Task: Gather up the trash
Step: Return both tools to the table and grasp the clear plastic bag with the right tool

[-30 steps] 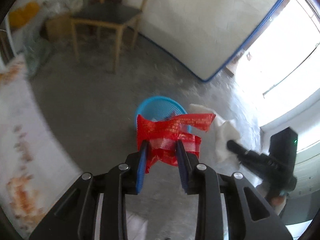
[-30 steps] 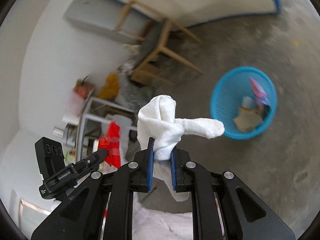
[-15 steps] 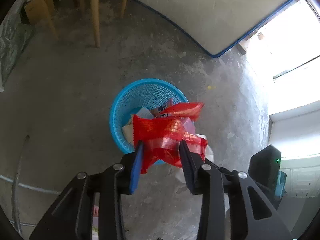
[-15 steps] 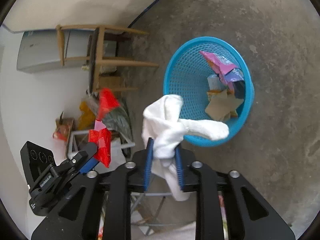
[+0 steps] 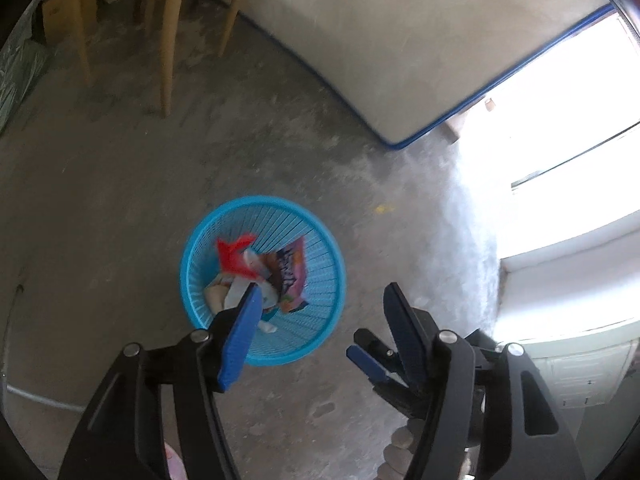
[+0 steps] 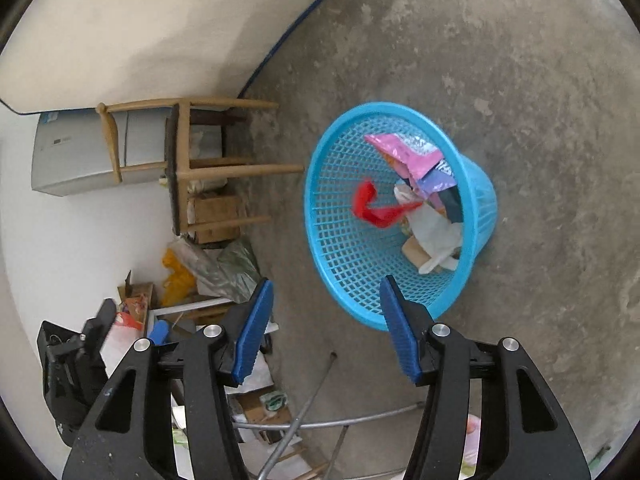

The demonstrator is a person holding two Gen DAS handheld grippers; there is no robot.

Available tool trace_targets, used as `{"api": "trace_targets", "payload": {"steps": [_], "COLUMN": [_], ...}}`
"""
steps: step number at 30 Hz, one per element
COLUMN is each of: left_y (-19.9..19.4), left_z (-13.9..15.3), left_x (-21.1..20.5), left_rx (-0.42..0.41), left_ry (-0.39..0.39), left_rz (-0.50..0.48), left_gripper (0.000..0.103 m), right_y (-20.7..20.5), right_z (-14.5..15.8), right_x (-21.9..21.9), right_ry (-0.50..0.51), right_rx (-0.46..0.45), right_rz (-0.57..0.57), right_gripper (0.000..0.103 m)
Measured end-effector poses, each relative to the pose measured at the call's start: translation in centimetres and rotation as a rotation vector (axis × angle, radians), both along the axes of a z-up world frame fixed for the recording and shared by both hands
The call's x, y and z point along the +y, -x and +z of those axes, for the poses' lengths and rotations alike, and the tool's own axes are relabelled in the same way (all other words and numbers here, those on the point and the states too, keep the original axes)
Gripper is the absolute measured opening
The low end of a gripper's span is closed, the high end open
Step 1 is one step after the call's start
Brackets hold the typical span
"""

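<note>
A blue mesh basket (image 5: 224, 216) stands on the concrete floor; it also shows in the right wrist view (image 6: 340, 264). Inside lie a red wrapper (image 5: 234, 254), also seen in the right wrist view (image 6: 376, 210), a white tissue (image 6: 436, 232), a purple-pink wrapper (image 6: 416, 160) and other scraps. My left gripper (image 5: 322, 308) is open and empty above the basket's near rim. My right gripper (image 6: 326, 302) is open and empty above the basket. The right gripper's fingers (image 5: 366, 358) show at the lower right of the left wrist view.
A wooden chair (image 5: 160, 12) stands at the far left, seen also in the right wrist view (image 6: 188, 168). A mattress with blue trim (image 5: 400, 48) leans on the wall. Boxes and bags (image 6: 188, 276) clutter the left side. Metal rods (image 6: 304, 412) lie near me.
Both grippers opened. The red wrapper dropped from the left gripper and the white tissue from the right gripper; both now lie in the basket.
</note>
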State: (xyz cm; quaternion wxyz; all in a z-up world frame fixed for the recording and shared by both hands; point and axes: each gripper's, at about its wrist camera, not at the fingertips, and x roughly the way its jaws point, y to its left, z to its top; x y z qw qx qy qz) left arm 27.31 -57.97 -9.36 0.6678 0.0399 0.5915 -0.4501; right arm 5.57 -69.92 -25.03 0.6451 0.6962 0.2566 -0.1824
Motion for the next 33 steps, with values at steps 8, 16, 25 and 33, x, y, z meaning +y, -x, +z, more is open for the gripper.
{"api": "trace_targets", "payload": {"steps": [8, 16, 25, 33], "left_y": [2.7, 4.8, 7.1, 12.4], "left_z": [8.0, 14.4, 16.5, 15.1], "left_x": [6.4, 21.9, 40.6, 50.7], "left_rx": [-0.090, -0.224, -0.444, -0.546], "left_ry": [0.171, 0.236, 0.176, 0.132], "left_rz": [-0.048, 0.036, 0.367, 0.603], "left_gripper": [0.061, 0.062, 0.064, 0.065], "right_y": [2.0, 0.2, -6.9, -15.1], "right_z": [4.2, 11.8, 20.1, 24.9], "right_x": [1.9, 5.8, 15.5, 29.3], "right_ry": [0.092, 0.270, 0.458, 0.643], "right_rx": [-0.041, -0.106, -0.215, -0.300], "right_rz": [0.063, 0.272, 0.637, 1.021], "right_gripper": [0.054, 0.058, 0.066, 0.080]}}
